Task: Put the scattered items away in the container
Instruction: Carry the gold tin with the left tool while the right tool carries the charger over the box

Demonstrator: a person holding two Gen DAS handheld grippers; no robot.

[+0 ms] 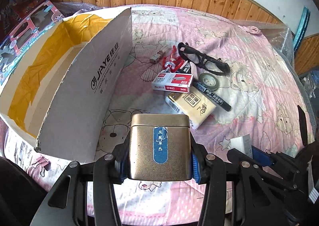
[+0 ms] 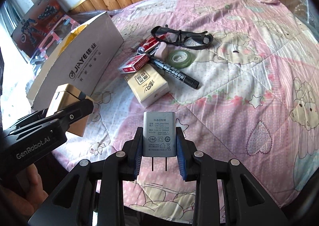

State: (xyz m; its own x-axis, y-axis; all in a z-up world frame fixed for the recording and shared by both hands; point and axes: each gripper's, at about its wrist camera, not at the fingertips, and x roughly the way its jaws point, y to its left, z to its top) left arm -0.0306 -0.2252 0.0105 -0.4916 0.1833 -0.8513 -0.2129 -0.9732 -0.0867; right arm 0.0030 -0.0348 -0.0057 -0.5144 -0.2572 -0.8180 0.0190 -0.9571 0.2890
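Through the left wrist view, the left claw [image 1: 159,166] is gripping a gold tin [image 1: 159,146] by its two sides, holding it just beside the near corner of the cardboard box [image 1: 89,86]. That box is standing open on the bed [image 1: 249,86], and the part of its inside that is showing, lined with yellow tape, is holding nothing that I can see. Beyond the tin, a pile is still waiting on the quilt: a staple box [image 1: 172,83], a tissue pack [image 1: 191,106], a marker [image 1: 213,96], a tape roll [image 1: 208,80], glasses [image 1: 201,58] and a small red toy [image 1: 172,62]. A binder clip [image 1: 42,163] is lying by the box's near corner.

Through the right wrist view, the right claw [image 2: 159,158] is clamping a grey charger [image 2: 159,134] by its sides, prongs pointing back toward the camera, above the quilt and well apart from the box.

Judging by this, the step in hand is carrying: both claws are loaded and neither item is in the box yet. The next move likely calls for lifting the tin over the box wall and letting go inside, then bringing the charger across the same way.
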